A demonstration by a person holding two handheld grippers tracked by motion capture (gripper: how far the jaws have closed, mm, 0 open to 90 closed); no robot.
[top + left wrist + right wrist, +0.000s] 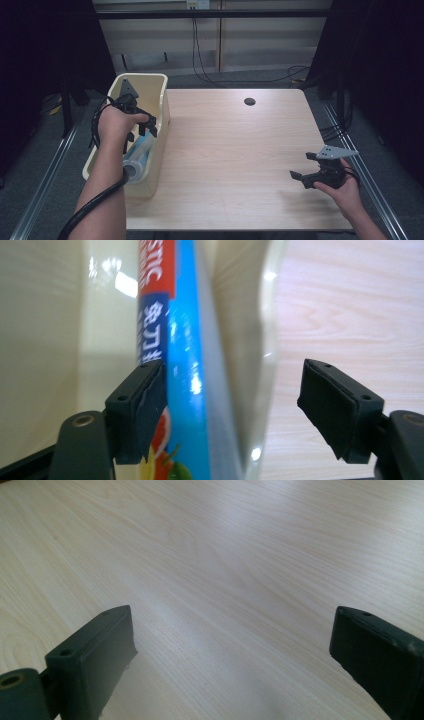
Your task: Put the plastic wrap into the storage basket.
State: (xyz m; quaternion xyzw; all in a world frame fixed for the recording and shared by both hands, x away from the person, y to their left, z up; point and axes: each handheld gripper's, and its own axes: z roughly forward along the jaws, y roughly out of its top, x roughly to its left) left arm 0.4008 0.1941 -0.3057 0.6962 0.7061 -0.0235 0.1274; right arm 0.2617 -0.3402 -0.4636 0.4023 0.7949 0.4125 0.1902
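Because the roll of plastic wrap (139, 154) lies inside the cream plastic bin (161, 95) at the table's (235, 150) 9 o'clock edge, the coming move turns on how the left gripper (148, 126) stands relative to that roll. In the high view the roll's long axis runs from about 7 o'clock to 1 o'clock along the bin, with its clear wound end toward the person. The left gripper hovers over the roll's far half, jaws pointing down and toward 4 o'clock. The left hand (116, 125) is by far the nearer; the right hand (345, 192) is well apart, at the table's 4 o'clock corner.

In the left gripper view the roll's blue printed sleeve (185, 365) rises from 6 o'clock to 12 o'clock between the jaws, its axis parallel to them. The left-hand pad (145, 405) sits at or just beside the sleeve; whether it touches cannot be told. The other pad (332, 410) stands clear, with the bin's rim (267, 340) and bare tabletop between it and the roll. The jaws are parted partway and press on nothing, so the roll is not gripped.

The right gripper (305, 171) rests low over bare table. In the right gripper view its jaws stand wide apart with only wood grain between them; it holds nothing.

Judgement: the roll appears deposited in the bin, and a straight upward withdrawal would clear the rim.
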